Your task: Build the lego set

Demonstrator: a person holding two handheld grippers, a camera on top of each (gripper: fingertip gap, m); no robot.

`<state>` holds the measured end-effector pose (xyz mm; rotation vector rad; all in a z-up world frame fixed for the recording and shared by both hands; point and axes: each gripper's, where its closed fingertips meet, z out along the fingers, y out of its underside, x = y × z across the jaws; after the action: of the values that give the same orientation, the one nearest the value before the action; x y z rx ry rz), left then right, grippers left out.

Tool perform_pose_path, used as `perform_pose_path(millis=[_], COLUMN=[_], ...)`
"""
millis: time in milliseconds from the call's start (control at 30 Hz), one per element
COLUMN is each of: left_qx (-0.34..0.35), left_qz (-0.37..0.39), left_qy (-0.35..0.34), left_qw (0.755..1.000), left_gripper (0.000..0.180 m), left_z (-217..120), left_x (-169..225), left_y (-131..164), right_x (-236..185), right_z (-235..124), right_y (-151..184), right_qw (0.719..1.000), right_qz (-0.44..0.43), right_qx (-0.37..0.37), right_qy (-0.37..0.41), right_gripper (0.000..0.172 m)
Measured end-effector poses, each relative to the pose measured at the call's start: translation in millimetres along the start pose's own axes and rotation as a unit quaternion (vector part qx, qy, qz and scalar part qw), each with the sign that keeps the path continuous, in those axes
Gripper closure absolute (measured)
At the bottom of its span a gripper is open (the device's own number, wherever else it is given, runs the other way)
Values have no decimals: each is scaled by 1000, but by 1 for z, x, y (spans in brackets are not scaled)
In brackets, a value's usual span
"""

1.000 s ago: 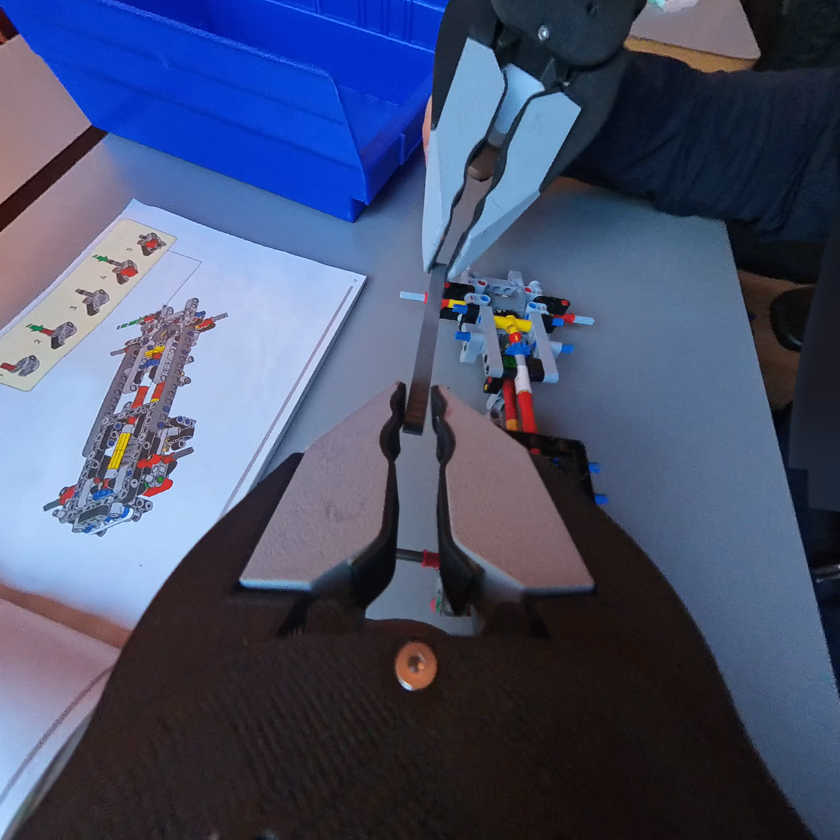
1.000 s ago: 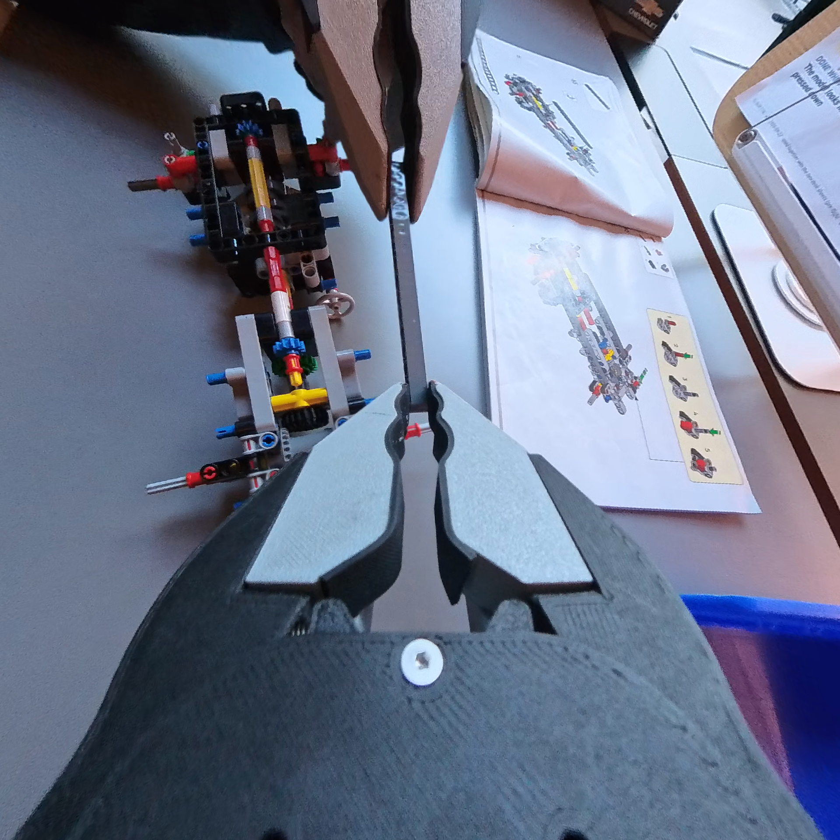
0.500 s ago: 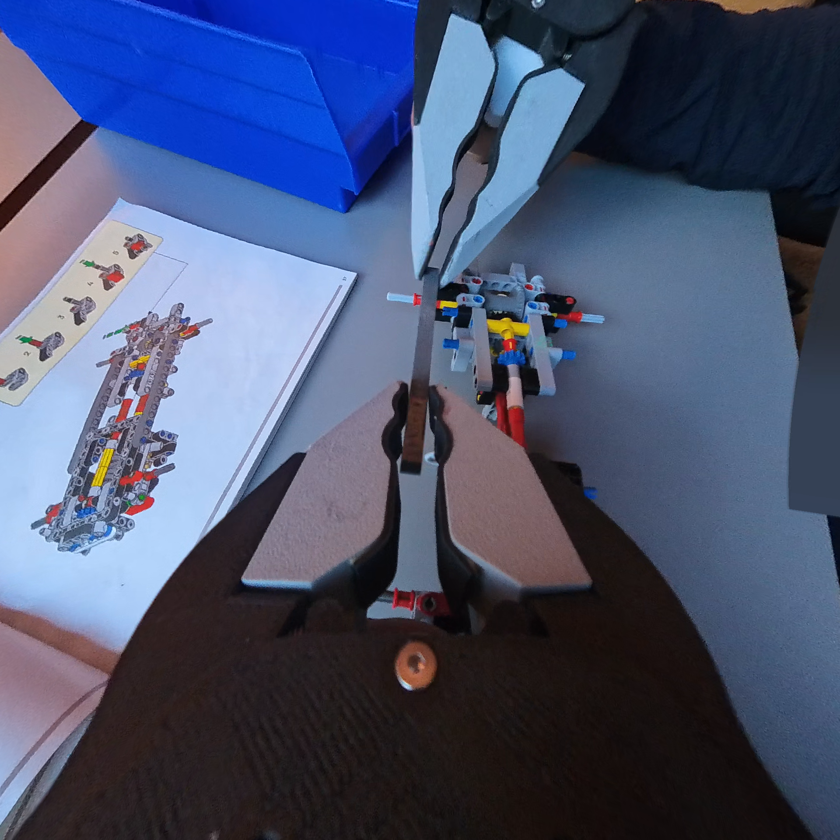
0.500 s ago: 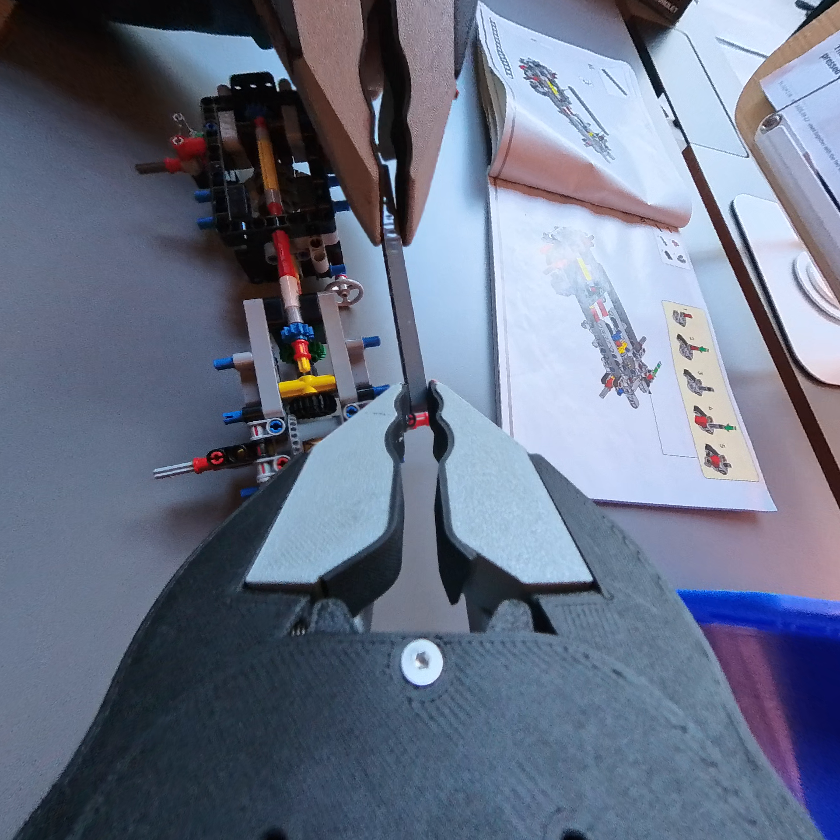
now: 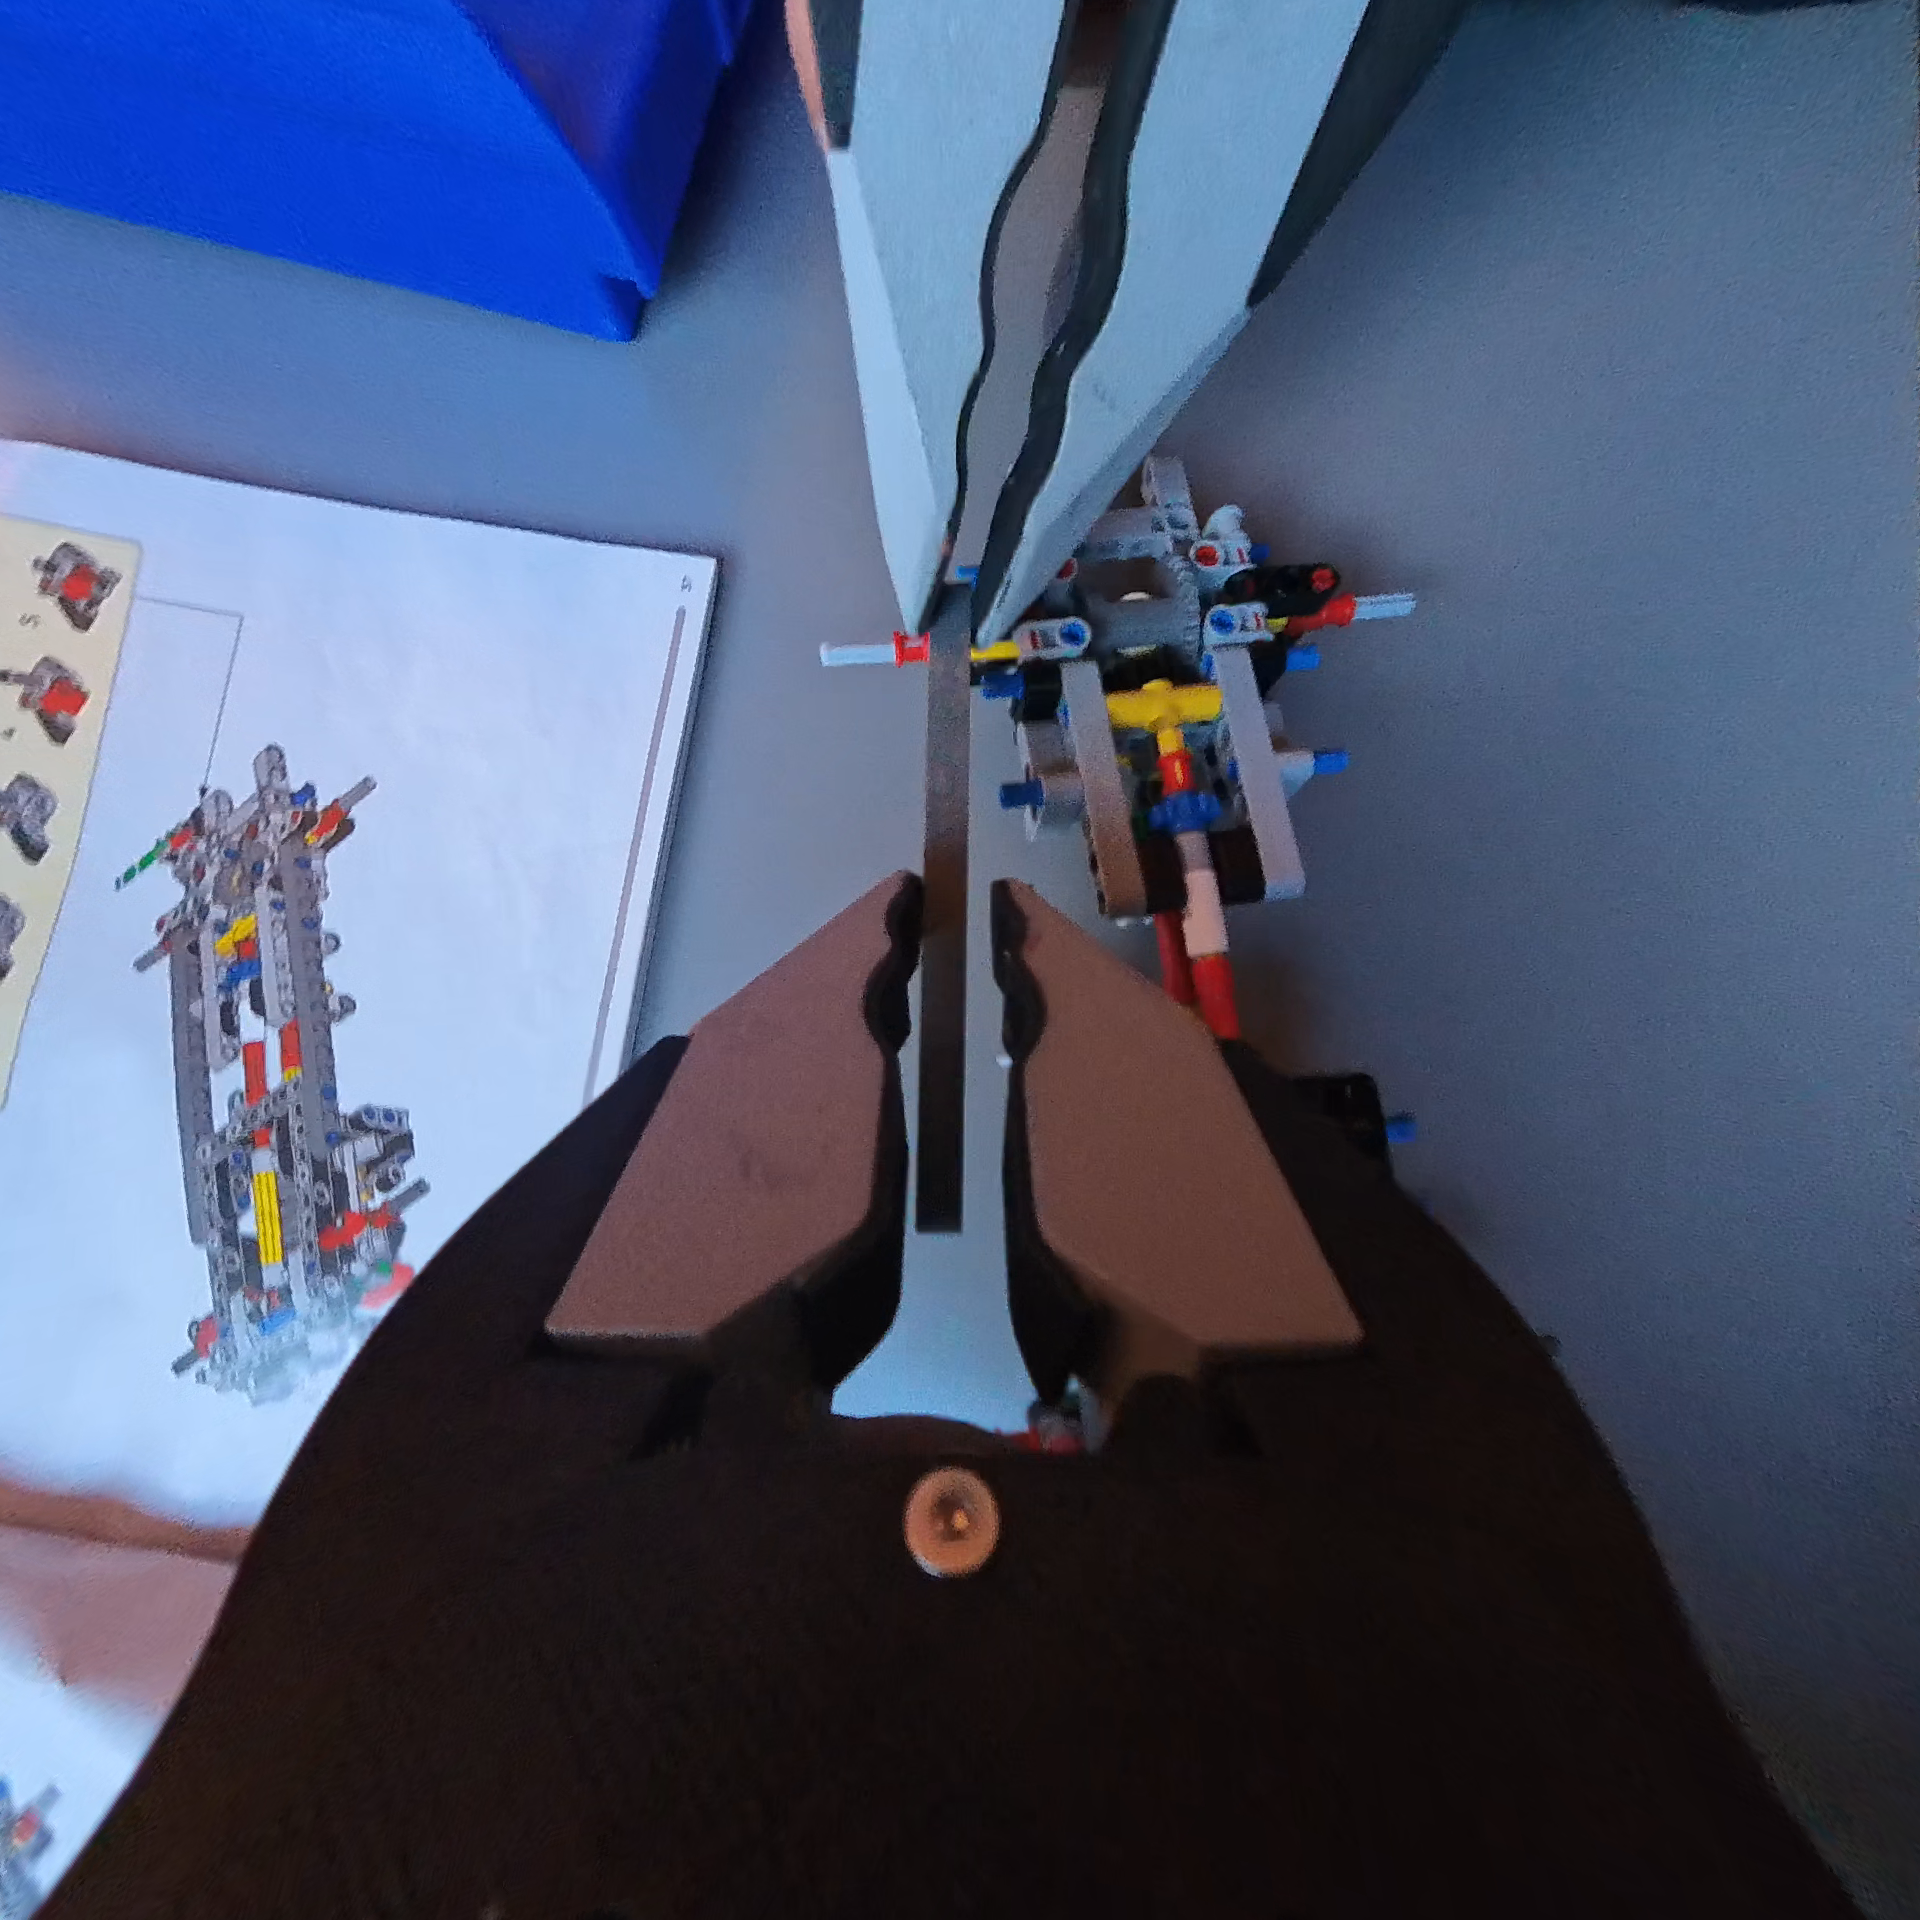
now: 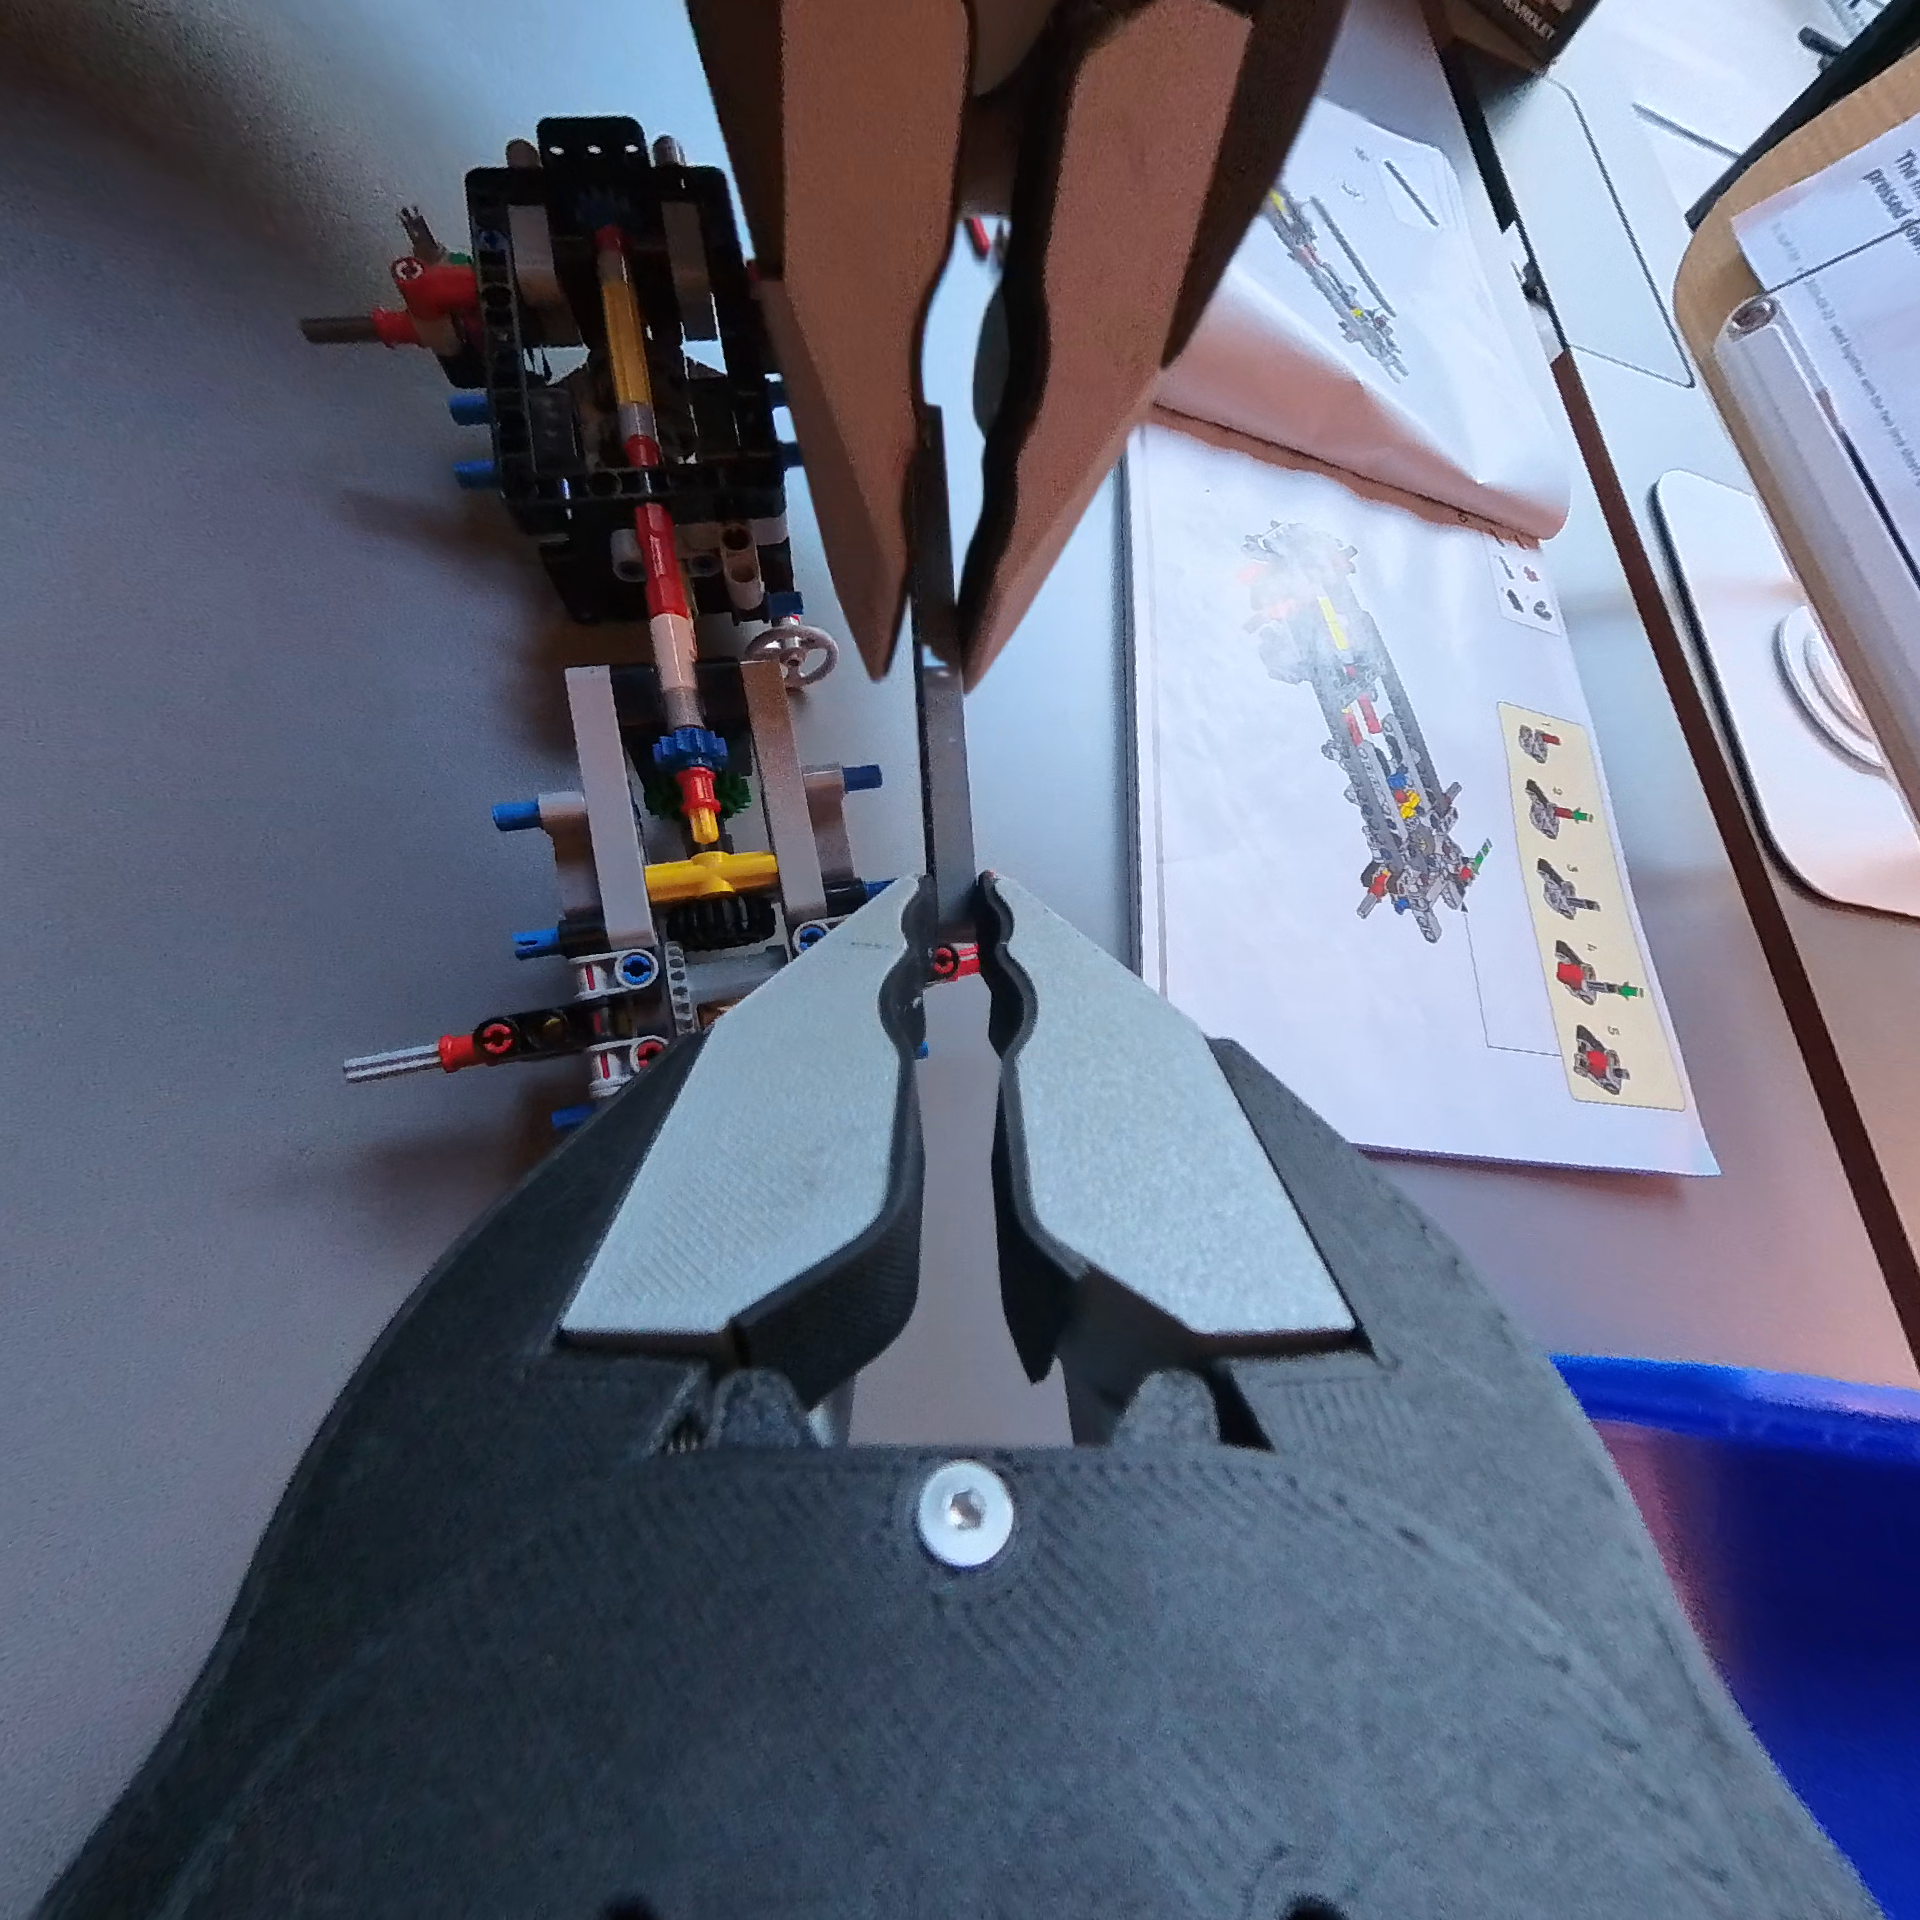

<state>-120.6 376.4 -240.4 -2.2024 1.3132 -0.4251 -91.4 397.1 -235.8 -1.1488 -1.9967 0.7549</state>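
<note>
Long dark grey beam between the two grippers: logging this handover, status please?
Right gripper clamped on long dark grey beam. Left gripper open; beam touches one pad, gap at other. Multicoloured brick chassis close alongside.

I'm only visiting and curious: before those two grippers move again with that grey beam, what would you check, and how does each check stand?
1. Right gripper pinches beam: ok, both pads press its end.
2. Left gripper grips beam: not ok, a gap shows beside one pad.
3. Beam straight between grippers: ok.
4. Beam free of model: cannot tell.
5. Booklet open, page visible: ok.
</note>
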Motion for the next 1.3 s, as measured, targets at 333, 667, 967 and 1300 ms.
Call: perform_pose_path(millis=[333,667,967,1300], left_qx=[-9,-64,-56,-54], left_qz=[-19,-41,-59,-35], left_qy=[12,-11,-11,-23], left_qw=[1000,997,997,998], left_gripper=[174,174,174,174], left_z=[14,9,10,8], left_x=[1,-8,-2,0], left_y=[-13,2,4,-2], right_x=[-6,-28,-46,-43], right_z=[-1,-6,12,19], right_y=[8,-8,1,12], right_qw=[999,997,995,994], right_qz=[26,38,33,23], right_qx=[-4,10,-33,-81], right_qy=[-30,-69,-90,-63], right_gripper=[163,108,84,83])
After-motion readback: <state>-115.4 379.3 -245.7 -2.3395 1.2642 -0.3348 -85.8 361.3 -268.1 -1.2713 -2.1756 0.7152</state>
